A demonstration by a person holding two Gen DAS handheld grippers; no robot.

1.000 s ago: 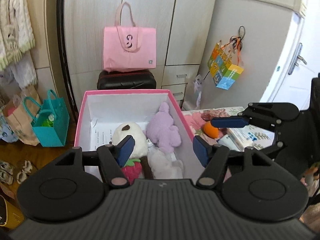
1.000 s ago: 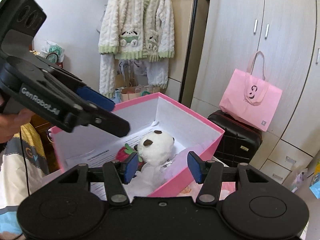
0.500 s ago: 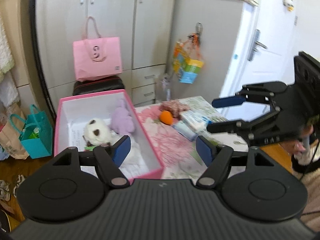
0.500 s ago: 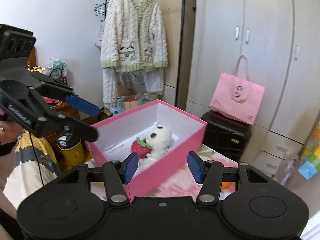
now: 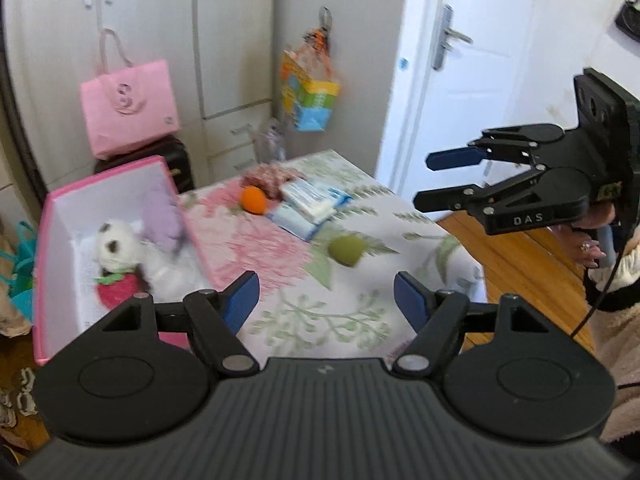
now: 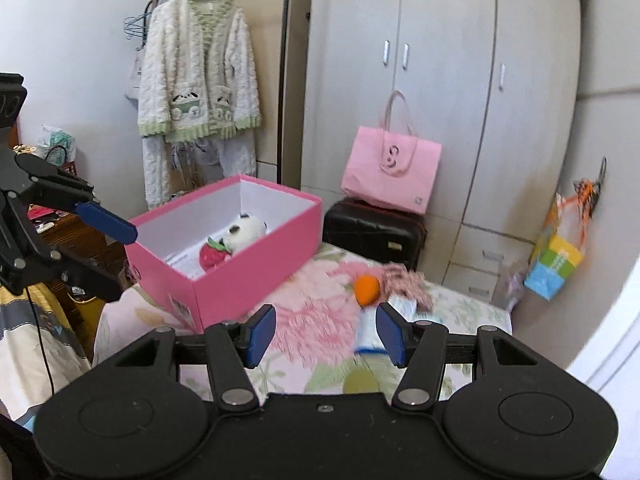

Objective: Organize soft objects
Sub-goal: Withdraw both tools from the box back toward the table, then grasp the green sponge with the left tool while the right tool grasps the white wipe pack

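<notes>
Pink box holds plush; both jaws gape empty, the left's just widened. Next, probably the olive ball near the desk's edge: straddle it squarely, squeeze gently.

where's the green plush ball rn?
Left wrist view: the green plush ball lies on the floral tablecloth, right of the pink box and nearer the camera than the orange plush.

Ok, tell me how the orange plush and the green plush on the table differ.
The orange plush is bright orange; the green plush is dull olive. The orange plush lies at the far end, right beside the tissue packs; the green plush sits alone, nearer the camera, on the floral tablecloth. Both are small, roundish, and outside the pink box.
</notes>
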